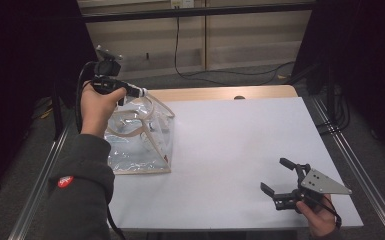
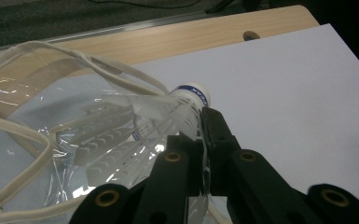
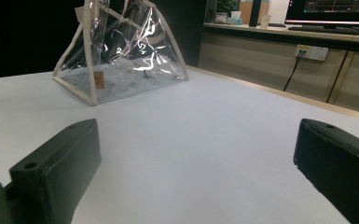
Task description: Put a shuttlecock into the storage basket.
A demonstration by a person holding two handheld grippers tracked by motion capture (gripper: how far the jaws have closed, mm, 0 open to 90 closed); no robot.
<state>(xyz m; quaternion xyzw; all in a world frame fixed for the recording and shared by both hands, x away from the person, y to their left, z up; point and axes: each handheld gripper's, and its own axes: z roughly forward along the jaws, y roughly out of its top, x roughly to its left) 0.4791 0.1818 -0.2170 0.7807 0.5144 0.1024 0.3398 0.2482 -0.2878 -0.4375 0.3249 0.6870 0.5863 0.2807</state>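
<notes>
Your left hand-held gripper (image 1: 136, 93) is clenched on a white feathered shuttlecock (image 2: 168, 114), held above the open mouth of a clear plastic bag (image 1: 140, 142) that stands at the left side of the white tabletop (image 1: 240, 150). In the left gripper view the black jaws pinch the shuttlecock low on its skirt, just behind the blue-banded cork, and the pads press into the feathers. The shuttlecock's long axis runs across the jaws: the cork points away toward the bare tabletop, while the feathers fan back over the bag's opening, between its cream fabric handles (image 2: 98, 65). The bag therefore lies directly below and slightly toward you from the grip, so the coming move looks like a short drop or a lowering straight down into the mouth, with the handles the likeliest thing to snag the feathers.

Your right hand-held gripper (image 1: 286, 181) rests well apart, near the front right corner of the tabletop, its jaws released and wide with nothing between them. Its own view looks across the bare surface to the bag (image 3: 121, 51), where at least one more shuttlecock seems to lie inside, though glare on the plastic makes that hard to tell. The left hand is plainly the nearer to the bag.
</notes>
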